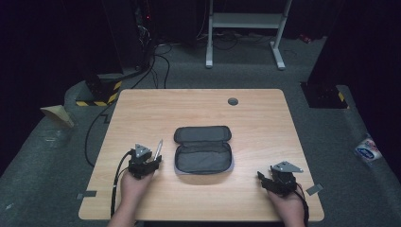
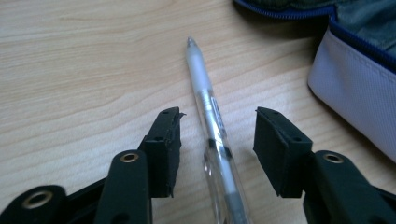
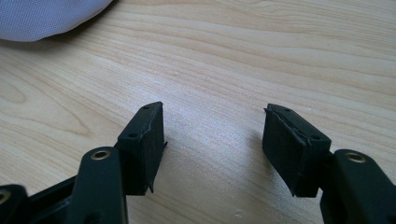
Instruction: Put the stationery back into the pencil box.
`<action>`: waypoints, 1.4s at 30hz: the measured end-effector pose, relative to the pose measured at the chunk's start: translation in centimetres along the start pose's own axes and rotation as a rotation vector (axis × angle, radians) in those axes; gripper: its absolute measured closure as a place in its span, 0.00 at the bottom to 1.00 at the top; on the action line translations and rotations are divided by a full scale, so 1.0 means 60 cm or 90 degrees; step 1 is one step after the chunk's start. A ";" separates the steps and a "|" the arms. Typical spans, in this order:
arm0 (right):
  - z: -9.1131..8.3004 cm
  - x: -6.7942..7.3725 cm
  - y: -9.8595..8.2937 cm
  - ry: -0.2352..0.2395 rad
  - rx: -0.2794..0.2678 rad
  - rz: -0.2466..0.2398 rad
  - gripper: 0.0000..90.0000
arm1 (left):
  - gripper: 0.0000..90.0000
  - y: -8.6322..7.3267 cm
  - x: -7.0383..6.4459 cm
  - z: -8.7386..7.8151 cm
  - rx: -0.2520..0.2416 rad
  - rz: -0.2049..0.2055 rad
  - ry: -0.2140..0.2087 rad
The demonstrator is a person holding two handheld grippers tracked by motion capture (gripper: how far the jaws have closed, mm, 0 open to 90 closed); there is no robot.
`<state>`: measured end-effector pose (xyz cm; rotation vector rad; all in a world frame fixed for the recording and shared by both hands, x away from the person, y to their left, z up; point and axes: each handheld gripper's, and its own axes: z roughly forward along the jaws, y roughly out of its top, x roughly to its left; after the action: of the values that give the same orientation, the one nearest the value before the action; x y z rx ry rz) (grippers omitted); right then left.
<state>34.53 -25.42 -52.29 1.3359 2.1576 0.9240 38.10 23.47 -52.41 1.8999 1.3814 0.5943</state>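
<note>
Nearest the person, the right gripper (image 1: 280, 178) rests low on the tabletop (image 1: 265, 118) at the near right corner, its jaws spread wide with nothing but bare wood between them. The hand behind it lies flat and relaxed.

On the near left, the left gripper (image 1: 143, 163) points forward and slightly right, held low by a hand coming straight in from the table edge. Its jaws stand well open on either side of a clear-barrelled pen (image 2: 215, 135) that lies flat on the wood, neither jaw touching it yet.

The pen looks light, stiff and smooth, likely to roll or slip, so the mid-barrel between the jaws, by the label, seems the best place to grip.

Just beyond and to the right lies an open pencil case (image 1: 203, 150), soft fabric, lid flipped back, well clear of both grippers.
</note>
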 end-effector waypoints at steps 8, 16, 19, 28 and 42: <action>0.000 0.000 0.000 0.000 0.000 -0.001 0.43 | 0.72 0.006 -0.007 0.011 0.006 0.019 0.020; 0.000 0.000 0.000 0.003 0.001 0.003 0.43 | 0.80 0.007 -0.010 0.012 0.005 0.027 0.015; 0.000 0.000 0.000 0.003 0.001 0.002 0.43 | 0.84 0.005 -0.012 0.010 0.006 0.032 0.012; 0.000 0.000 0.000 0.001 0.000 0.001 0.44 | 0.87 0.001 -0.006 0.003 0.007 0.028 0.011; 0.000 0.000 0.000 0.000 0.000 0.002 0.44 | 0.88 -0.006 -0.012 -0.003 0.004 0.049 0.022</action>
<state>34.52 -25.40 -52.29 1.3386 2.1569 0.9257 37.51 22.90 -52.52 1.9639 1.3374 0.6635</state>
